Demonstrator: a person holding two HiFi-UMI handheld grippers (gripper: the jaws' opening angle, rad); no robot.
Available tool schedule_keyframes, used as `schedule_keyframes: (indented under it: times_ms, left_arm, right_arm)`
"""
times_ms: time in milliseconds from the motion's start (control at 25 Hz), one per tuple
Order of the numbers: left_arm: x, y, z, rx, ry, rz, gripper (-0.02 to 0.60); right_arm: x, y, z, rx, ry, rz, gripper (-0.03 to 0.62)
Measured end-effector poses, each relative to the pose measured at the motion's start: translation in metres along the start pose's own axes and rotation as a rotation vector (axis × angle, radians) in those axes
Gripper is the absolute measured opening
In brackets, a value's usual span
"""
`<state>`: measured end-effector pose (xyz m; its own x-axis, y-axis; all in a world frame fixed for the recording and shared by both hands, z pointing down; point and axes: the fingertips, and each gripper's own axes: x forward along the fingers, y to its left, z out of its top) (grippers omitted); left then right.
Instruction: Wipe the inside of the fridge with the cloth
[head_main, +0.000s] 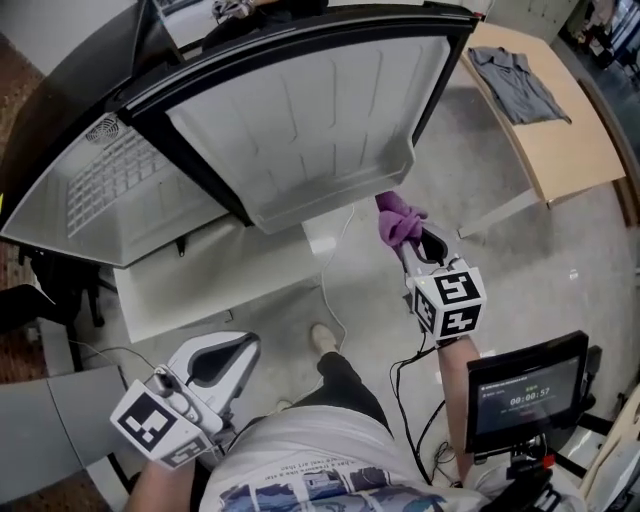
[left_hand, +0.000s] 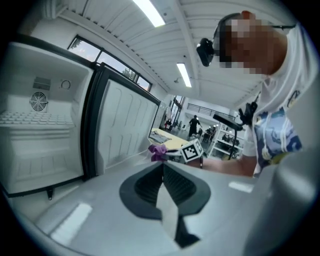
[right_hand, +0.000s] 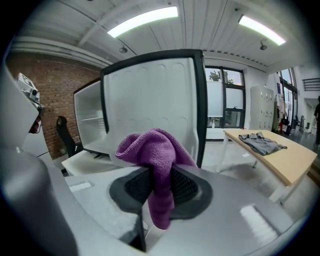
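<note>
The left hand-held gripper (left_hand: 162, 172) hangs low, jaws together on nothing. The right hand-held gripper (right_hand: 159, 182) is clamped on the purple cloth (right_hand: 152, 150), just short of the open door (head_main: 320, 120). Pinched mid-fold, the cloth may slip out when dragged across the fridge (head_main: 150, 215) walls, or snag on the door's edge.

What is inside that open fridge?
The fridge shows a wire shelf, a round fan vent on its back wall and bare white walls; no food shows. Its far left side runs out of view. The purple cloth is outside, clamped in the right gripper.
</note>
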<state>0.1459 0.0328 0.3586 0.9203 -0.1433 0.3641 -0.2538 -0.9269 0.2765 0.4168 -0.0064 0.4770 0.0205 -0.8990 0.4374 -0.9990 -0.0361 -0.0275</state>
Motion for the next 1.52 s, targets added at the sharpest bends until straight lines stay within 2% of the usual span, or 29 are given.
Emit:
schedule_keyframes:
  times_ms: [200,520,680,840,960,1120,1400,1520]
  left_arm:
    - [-0.054,-0.018,-0.023,0.014,-0.066,0.024,0.006]
    - [-0.191,-0.064,-0.084,0.008,-0.172,0.065,0.006]
    - [-0.240,-0.088,-0.116,-0.005,-0.197,0.070,0.006]
    - [-0.278,-0.108,-0.137,0.000,-0.216,0.090,0.006]
    - [-0.299,-0.120,-0.150,-0.006,-0.226,0.139,0.006]
    - [-0.304,-0.152,-0.152,0.001,-0.224,0.161,0.006]
    - [-0.275,-0.181,-0.153,-0.018,-0.218,0.160,0.006]
    - [-0.253,-0.213,-0.147,-0.033,-0.218,0.153,0.006]
  right_arm:
    - [-0.038,0.092,0.012,-0.065,-0.058,0.122,0.080]
    - [-0.139,0.269,-0.002,-0.088,-0.100,0.276,0.080]
    - [-0.190,0.333,-0.009,-0.098,-0.130,0.313,0.080]
    - [-0.227,0.380,-0.015,-0.136,-0.144,0.355,0.080]
    - [-0.250,0.406,-0.011,-0.193,-0.157,0.405,0.080]
    - [-0.285,0.420,-0.003,-0.219,-0.198,0.477,0.080]
    - [-0.315,0.412,-0.012,-0.237,-0.237,0.543,0.080]
    - [-0.342,0.391,-0.015,-0.252,-0.254,0.556,0.080]
